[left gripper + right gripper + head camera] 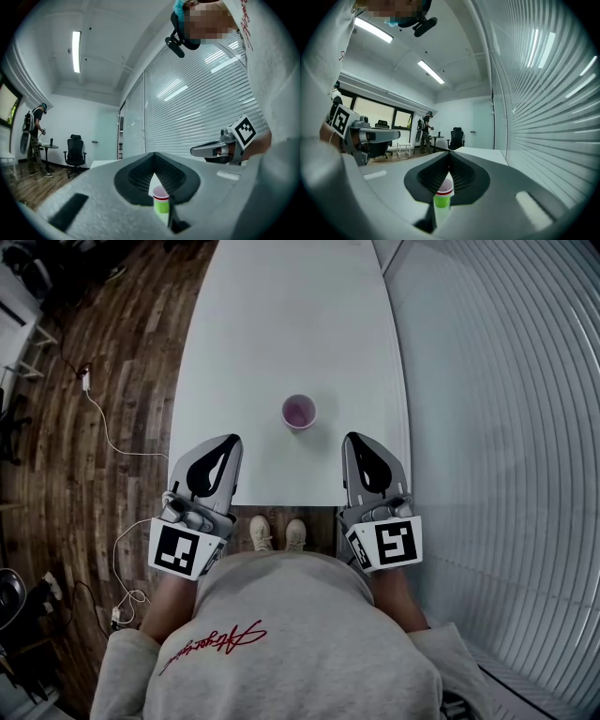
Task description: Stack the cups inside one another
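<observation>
One cup (299, 412) stands ahead, between the claws (229, 441) (352, 439).

We count one tabletop (281, 315). On it stands one cup stack (299, 412). Its side shows one green band, one red band and one pale rim, but we cannot tell how many cups are nested. At the tabletop's near edge are two grippers, the left hand-held gripper (223, 444) and the right hand-held gripper (358, 442). Below that edge are two shoes (260, 533). Beyond the tabletop's far end, the left gripper view shows one standing person (35, 136) and one black office chair (75, 150).
</observation>
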{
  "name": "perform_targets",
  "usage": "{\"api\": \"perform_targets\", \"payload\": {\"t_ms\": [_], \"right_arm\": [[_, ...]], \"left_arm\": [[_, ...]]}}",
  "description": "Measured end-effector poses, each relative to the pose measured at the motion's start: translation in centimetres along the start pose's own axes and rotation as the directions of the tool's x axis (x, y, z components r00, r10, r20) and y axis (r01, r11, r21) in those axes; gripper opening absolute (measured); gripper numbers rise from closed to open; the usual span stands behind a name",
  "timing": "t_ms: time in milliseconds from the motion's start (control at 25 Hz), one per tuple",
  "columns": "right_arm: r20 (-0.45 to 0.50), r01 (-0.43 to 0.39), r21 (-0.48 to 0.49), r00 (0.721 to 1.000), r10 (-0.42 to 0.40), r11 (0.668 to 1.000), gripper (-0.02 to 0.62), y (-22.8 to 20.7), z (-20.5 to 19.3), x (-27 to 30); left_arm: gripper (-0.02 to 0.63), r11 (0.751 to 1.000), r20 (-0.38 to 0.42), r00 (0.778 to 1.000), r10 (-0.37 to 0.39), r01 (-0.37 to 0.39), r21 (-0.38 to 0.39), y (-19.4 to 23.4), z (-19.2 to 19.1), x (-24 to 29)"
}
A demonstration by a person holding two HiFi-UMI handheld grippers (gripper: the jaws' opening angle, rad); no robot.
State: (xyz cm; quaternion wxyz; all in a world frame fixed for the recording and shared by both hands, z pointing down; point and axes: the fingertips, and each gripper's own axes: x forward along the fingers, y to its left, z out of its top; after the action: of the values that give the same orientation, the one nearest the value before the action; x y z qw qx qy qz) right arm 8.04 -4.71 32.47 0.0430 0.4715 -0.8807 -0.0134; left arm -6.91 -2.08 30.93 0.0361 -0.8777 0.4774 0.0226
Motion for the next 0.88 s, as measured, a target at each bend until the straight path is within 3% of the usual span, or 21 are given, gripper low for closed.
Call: {"api": "perform_targets", "payload": {"t_ms": [880], "right_arm": [[-0.018, 0.0, -0.011, 1.0, 0.0, 1.0, -0.003, 0.48, -0.07, 0.72]], "left_arm": [[-0.003, 1.0, -0.001, 1.0, 0.005, -0.005, -0.006, 0.73, 0.09, -0.11]]}}
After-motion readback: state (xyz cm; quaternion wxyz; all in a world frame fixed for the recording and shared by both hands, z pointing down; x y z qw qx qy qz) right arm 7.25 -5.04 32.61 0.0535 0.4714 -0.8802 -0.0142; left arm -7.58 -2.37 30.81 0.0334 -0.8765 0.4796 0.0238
